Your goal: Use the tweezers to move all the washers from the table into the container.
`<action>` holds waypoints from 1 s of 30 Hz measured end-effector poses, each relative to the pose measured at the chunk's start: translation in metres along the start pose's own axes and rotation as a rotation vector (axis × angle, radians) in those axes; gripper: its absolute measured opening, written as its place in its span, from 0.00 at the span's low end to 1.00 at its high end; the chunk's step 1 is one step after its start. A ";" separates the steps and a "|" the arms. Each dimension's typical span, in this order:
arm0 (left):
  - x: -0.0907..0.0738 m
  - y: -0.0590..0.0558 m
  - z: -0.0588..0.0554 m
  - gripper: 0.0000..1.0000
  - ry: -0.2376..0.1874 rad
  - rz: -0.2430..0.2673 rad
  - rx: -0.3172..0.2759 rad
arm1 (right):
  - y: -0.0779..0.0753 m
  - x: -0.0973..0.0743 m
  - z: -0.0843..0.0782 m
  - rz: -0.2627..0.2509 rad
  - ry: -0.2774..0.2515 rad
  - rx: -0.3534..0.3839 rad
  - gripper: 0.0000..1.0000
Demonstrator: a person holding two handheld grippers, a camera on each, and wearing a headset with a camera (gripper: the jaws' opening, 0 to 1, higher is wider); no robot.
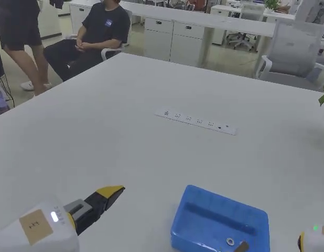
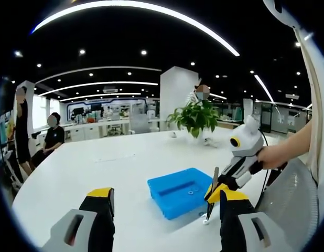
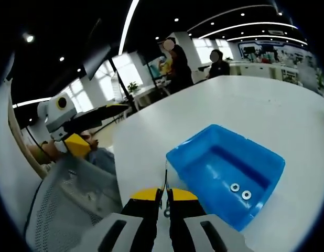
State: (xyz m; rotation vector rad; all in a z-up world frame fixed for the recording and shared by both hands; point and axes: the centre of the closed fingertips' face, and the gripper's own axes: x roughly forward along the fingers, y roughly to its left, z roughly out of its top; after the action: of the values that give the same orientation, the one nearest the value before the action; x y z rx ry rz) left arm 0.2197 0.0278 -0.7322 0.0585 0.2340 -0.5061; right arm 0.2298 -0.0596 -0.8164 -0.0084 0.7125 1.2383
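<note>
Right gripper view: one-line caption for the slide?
Right gripper shut on tweezers beside the blue container, which holds two washers.

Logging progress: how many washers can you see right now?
3. Two washers lie side by side in the blue container; a third washer sits at the tweezers' tips, on the table just outside it. More may be hidden.

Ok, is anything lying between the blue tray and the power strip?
No. In the head view the stretch of white table between the blue tray and the power strip is bare.
</note>
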 end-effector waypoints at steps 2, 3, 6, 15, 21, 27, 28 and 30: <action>0.000 0.000 0.000 0.84 0.002 0.000 0.000 | 0.000 0.000 -0.002 0.003 0.006 0.001 0.04; 0.000 0.000 0.000 0.84 0.001 0.000 -0.001 | 0.000 0.001 -0.002 0.007 0.009 0.002 0.04; 0.000 0.000 0.000 0.84 -0.001 -0.001 -0.001 | 0.000 0.002 -0.005 0.012 0.022 -0.001 0.04; 0.000 0.001 0.000 0.84 -0.001 0.005 -0.002 | 0.002 0.007 -0.012 0.020 0.059 -0.053 0.04; 0.000 0.000 -0.001 0.83 0.001 0.002 0.002 | 0.013 0.009 -0.015 0.037 0.123 -0.255 0.04; 0.000 0.000 0.000 0.83 0.000 0.002 0.002 | 0.028 0.014 -0.021 0.069 0.187 -0.446 0.04; 0.000 0.000 0.000 0.83 0.000 0.002 0.002 | 0.030 0.015 -0.022 0.069 0.198 -0.479 0.04; 0.000 0.000 -0.001 0.83 0.001 0.004 0.002 | 0.032 0.016 -0.025 0.074 0.216 -0.524 0.04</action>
State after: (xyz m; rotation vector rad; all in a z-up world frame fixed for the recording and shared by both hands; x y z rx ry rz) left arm 0.2198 0.0281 -0.7327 0.0606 0.2341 -0.5027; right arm 0.1925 -0.0438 -0.8320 -0.5583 0.5571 1.4804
